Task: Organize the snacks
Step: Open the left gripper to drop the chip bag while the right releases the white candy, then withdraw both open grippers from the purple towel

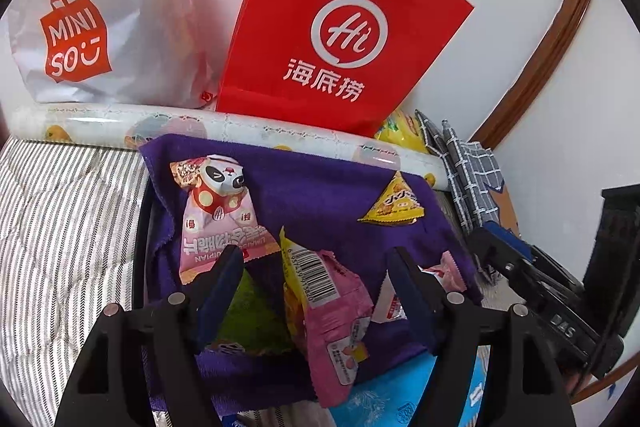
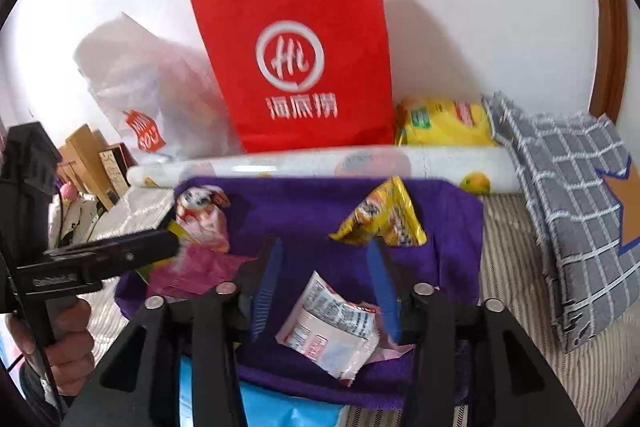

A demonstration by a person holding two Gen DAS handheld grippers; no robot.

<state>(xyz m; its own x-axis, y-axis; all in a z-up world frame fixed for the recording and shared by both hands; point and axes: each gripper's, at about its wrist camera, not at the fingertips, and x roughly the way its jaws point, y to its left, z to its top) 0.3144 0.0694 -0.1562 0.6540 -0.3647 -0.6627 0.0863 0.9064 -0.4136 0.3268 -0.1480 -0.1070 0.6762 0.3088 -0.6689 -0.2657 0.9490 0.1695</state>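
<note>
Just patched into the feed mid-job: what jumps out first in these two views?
The big red paper bag with a white logo stands against the wall at the back. In front of it a purple cloth is strewn with snack packets, among them a yellow triangular packet near the far edge. A white Miniso bag stands left of the red one.

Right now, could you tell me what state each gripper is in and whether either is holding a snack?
Left gripper: open, holding nothing; a pink snack packet lies between its fingers.
Right gripper: open, holding nothing; a white packet lies below.
</note>
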